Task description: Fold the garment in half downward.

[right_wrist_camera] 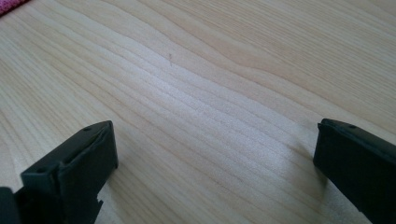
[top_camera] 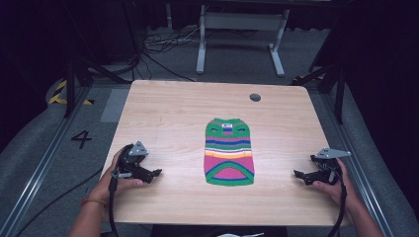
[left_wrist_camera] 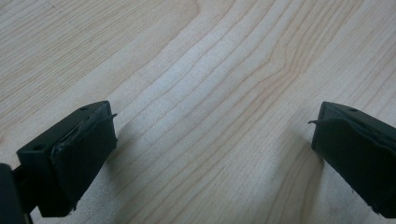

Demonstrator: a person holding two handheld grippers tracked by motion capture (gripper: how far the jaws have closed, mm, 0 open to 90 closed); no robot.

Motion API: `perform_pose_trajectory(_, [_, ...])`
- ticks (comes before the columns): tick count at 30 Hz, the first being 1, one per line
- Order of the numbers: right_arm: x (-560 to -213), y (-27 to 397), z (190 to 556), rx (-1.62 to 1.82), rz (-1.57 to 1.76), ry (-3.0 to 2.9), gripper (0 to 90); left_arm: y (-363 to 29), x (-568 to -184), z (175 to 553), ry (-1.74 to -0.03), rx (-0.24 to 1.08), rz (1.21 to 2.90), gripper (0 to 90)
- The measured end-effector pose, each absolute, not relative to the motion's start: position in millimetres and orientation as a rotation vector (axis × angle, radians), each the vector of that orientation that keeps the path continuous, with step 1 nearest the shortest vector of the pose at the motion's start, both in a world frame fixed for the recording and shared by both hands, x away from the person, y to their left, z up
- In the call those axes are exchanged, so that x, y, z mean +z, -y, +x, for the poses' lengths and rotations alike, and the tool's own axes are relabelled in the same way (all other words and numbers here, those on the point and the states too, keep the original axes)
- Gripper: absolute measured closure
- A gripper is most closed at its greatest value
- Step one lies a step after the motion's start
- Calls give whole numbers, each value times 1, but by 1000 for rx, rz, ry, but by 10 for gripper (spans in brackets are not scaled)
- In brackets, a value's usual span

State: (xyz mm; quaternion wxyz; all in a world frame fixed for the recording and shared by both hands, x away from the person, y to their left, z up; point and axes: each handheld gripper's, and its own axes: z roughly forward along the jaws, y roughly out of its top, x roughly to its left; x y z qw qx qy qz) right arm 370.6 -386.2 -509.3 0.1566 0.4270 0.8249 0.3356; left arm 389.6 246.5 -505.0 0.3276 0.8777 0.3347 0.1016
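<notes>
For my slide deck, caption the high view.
Striped knit garment flat on wooden table, open hand-held grippers resting either side.

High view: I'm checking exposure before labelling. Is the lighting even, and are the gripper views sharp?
High view: table brightly lit, surroundings nearly black, knitted garment clear. Left gripper view: near wood grain soft, slightly blurred. Right gripper view: similar softness, grain readable.

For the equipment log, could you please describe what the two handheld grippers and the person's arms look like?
Both are black. The left gripper and the right gripper each carry a grey three-cornered plate on top and trail a black cable toward the person. Each claw ends in two blocky black jaws faced with dark padding, frayed at the edges on the left one. The forearms are bare; the left wrist wears a thin reddish band.
</notes>
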Motion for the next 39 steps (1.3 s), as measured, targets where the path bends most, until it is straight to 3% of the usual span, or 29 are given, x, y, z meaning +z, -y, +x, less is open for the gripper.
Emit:
perform_pose_trajectory(11, [-509, 386, 371, 959, 1229, -2358, 1, -246, -504, 387, -924, 271, 2297, 2])
perform_pose_trajectory(15, [-509, 387, 372, 965, 1217, -2367, 4, -248, -500, 390, -935, 268, 2306, 84])
perform_pose_trajectory(16, [-508, 388, 374, 962, 1208, -2369, 61, -249, -499, 392, -939, 266, 2303, 129])
perform_pose_trajectory(17, [-508, 388, 374, 962, 1208, -2369, 61, -250, -498, 392, -946, 263, 2297, 129])
perform_pose_trajectory(18, [-505, 389, 376, 971, 1189, -2375, 216, -252, -496, 397, -930, 260, 2314, 204])
perform_pose_trajectory(19, [-503, 390, 377, 964, 1158, -2371, 248, -252, -496, 399, -936, 265, 2315, 222])
perform_pose_trajectory(31, [-470, 381, 419, 1033, 1211, -2300, 325, -231, -475, 444, -918, 233, 2248, 297])
perform_pose_trajectory(39, [-449, 330, 473, 1053, 1117, -2320, 339, -191, -471, 492, -912, 220, 2213, 311])
